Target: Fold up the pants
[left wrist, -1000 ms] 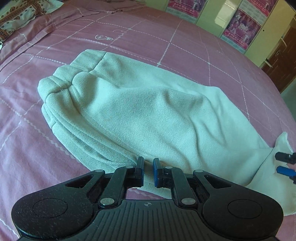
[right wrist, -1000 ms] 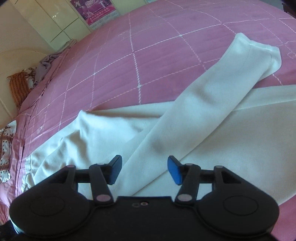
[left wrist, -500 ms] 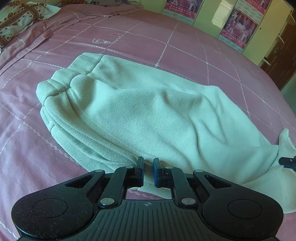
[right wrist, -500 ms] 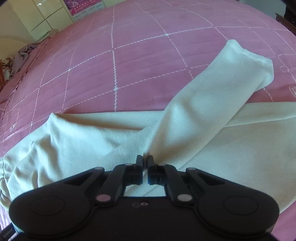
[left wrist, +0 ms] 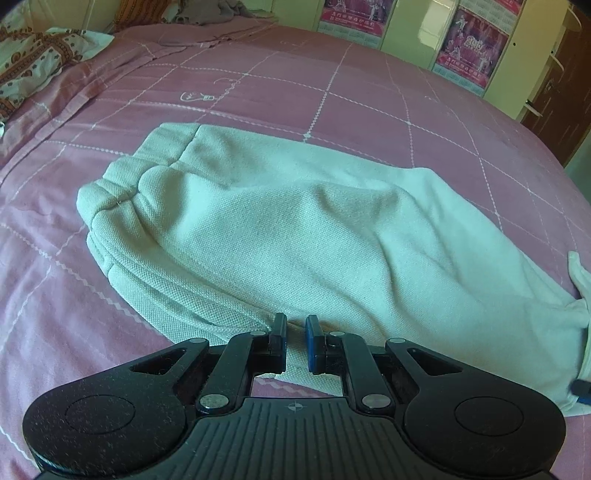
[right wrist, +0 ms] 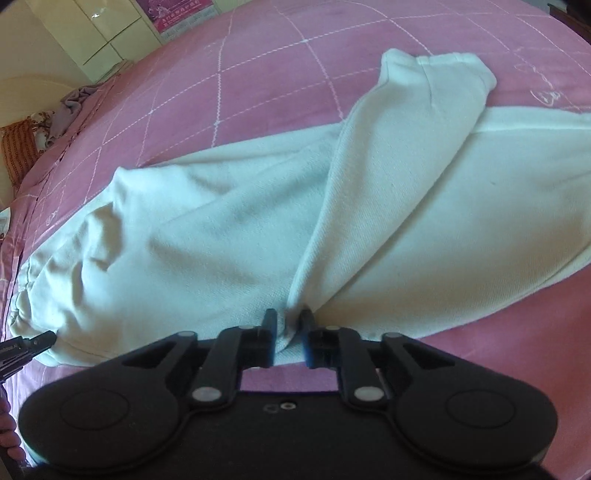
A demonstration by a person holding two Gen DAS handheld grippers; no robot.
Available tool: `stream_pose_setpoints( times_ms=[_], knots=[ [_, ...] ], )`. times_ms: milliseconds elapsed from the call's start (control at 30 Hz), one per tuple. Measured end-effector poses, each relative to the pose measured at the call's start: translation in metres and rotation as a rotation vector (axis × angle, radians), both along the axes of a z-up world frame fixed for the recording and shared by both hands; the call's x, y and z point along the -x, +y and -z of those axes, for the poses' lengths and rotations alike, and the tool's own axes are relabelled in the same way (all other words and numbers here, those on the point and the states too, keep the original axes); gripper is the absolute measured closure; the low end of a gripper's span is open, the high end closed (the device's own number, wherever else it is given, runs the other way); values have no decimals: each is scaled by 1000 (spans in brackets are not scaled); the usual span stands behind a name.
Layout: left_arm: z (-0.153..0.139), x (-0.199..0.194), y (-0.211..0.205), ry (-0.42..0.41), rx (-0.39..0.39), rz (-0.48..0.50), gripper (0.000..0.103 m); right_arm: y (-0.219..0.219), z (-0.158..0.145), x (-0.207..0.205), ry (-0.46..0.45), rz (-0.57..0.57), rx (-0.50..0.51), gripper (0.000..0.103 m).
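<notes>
Pale green-white pants lie on a pink quilted bed, with the gathered waistband at the left. My left gripper is shut on the pants' near edge, a thin strip of cloth between its pads. In the right wrist view one leg lies folded diagonally across the rest of the pants. My right gripper pinches a bunched fold at the base of that leg. Its jaws are opening slightly, and the cloth is still between them.
A patterned pillow and crumpled grey cloth sit at the bed's far left. Yellow cupboards with posters stand behind. Bare bedcover surrounds the pants. My left gripper's tip shows at the left edge.
My right gripper went from wide open to closed on the pants, then moved along the near edge with a fold bunched in its jaws. The left gripper stayed put and shut.
</notes>
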State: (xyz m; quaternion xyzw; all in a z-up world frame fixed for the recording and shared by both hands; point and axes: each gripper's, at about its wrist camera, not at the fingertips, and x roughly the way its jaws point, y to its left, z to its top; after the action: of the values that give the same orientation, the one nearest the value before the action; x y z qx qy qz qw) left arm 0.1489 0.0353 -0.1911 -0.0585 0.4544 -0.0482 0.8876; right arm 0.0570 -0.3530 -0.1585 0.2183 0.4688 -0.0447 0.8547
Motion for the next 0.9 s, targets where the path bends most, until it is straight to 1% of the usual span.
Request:
stream_pose_setpoints(
  times_ms=[67,100,133,167,267,333,367,433,467,500,533,567,633,700,733,767,800,867,900],
  knots=[
    [-8,5,-11,-20,-17,19,92,-8,-12,0,-34,11,21,75],
    [-11,7,-17,-25,-15,34,92,-13,-17,-2,-47,24,31,69],
    [-12,8,-24,-24,-11,50,92,-21,-19,-5,-57,41,41,65],
    [-13,9,-33,-18,-8,67,92,-30,-21,-10,-60,61,58,58],
    [-7,13,-52,9,3,86,92,-43,-25,-35,-61,91,113,58],
    [1,13,-57,37,9,77,92,-45,-23,-51,-40,93,145,58],
    [6,15,-58,56,13,70,92,-45,-20,-59,-28,94,159,59],
    [13,17,-57,60,6,59,92,-46,-15,-69,-4,96,188,61],
    [15,19,-57,56,7,59,92,-45,-12,-72,4,95,213,69],
    [16,19,-56,56,6,61,92,-47,-12,-72,3,100,231,88],
    [16,21,-56,53,1,66,92,-52,-13,-69,-5,104,221,96],
    [16,22,-57,48,-8,75,92,-60,-17,-61,-24,119,191,99],
    [15,24,-60,40,-26,89,92,-75,-28,-42,-66,142,164,99],
    [14,23,-61,42,-30,87,92,-92,-39,-12,-105,180,84,99],
    [14,23,-61,41,-29,85,92,-101,-41,5,-116,202,32,99],
    [14,24,-61,39,-30,84,92,-106,-39,20,-121,216,10,99],
    [14,25,-62,35,-35,86,92,-107,-33,32,-111,218,10,99],
    [14,25,-63,32,-49,91,92,-109,-4,44,-34,217,22,99],
    [13,24,-64,34,-53,89,92,-112,13,45,1,224,9,98]
  ],
)
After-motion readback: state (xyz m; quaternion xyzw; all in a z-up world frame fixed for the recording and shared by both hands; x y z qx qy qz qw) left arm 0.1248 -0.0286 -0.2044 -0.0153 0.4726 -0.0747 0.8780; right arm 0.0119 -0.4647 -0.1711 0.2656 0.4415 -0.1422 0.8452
